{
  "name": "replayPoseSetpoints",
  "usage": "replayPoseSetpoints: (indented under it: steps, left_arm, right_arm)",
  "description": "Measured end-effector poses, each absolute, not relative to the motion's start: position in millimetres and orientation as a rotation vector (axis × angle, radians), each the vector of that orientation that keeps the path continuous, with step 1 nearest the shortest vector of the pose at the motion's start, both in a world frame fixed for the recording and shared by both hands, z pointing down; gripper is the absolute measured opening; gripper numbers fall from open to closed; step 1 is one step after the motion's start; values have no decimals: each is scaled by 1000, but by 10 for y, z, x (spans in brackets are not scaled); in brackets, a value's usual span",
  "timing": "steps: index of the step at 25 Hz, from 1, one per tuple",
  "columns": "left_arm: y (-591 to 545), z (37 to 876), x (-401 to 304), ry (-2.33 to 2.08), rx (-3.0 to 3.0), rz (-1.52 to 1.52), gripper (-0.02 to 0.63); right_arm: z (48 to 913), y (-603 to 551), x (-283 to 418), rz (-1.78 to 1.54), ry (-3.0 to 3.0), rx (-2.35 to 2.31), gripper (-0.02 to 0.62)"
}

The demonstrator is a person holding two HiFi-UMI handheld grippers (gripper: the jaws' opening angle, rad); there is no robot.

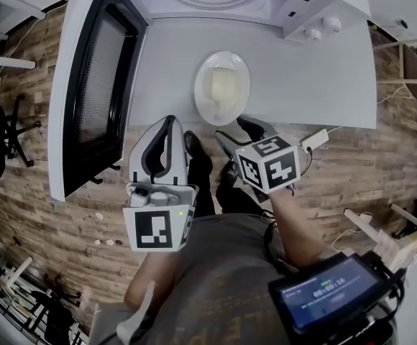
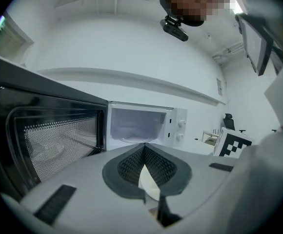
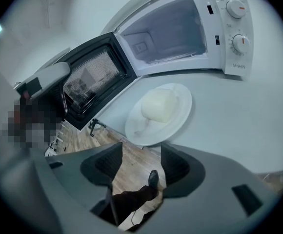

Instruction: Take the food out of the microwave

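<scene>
Food's out: the plate (image 1: pixel 203 100) sits on the white table (image 1: pixel 309 85), right in front of the open microwave (image 1: pixel 298 6).
On the round white plate lies the food (image 1: pixel 223 85), a pale, creamy-yellow block with soft rounded edges, near the table's front edge. The right gripper (image 3: pixel 141 152) hangs just short of the plate rim, jaws spread apart with nothing between them. The left gripper (image 2: pixel 144 146) faces the empty oven cavity, jaw tips pressed together, holding nothing. The microwave door (image 1: pixel 97 85) stands wide open on the left.

One microwave (image 1: pixel 316 9), one plate (image 1: pixel 203 100), one food block (image 1: pixel 223 85), two tongs (image 1: pixel 170 123) (image 1: pixel 241 132).
</scene>
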State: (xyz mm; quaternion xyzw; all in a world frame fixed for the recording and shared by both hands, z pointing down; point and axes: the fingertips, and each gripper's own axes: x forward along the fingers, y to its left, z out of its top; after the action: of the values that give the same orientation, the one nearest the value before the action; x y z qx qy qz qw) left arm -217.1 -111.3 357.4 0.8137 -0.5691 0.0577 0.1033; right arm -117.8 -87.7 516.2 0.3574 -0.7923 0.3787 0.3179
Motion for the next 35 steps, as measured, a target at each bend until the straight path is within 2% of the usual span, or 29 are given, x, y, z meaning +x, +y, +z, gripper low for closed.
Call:
replayPoseSetpoints:
  steps: [6,10,17,23,29,35]
  left_arm:
    - [-1088,3479,-2156,-1709,2414,150,6]
    - [-1002,3311,-2129,-1741,2433,118,6]
    - [-804,2666,-1983,-1823,2522,6,6]
    - [-340,2017,-1774,-1901,2590,-63,6]
    - [-273,1827,-1750,-1941,2619,-59,6]
    - [-266,1826,-1762,-1954,2631,-45,6]
  right_arm:
    - [4999,-848,-1090,982,-2112,989,255]
    - [4579,-893,-1062,917,-2236,1077,253]
    - [3026,-843,-1114,490,-2705,1299,133]
    - [2052,-337,-1014,54,-2801,1448,75]
    - [1964,-323,-1012,-15,-2782,1487,21]
    - [1960,-367,-966,-36,-2756,1521,8]
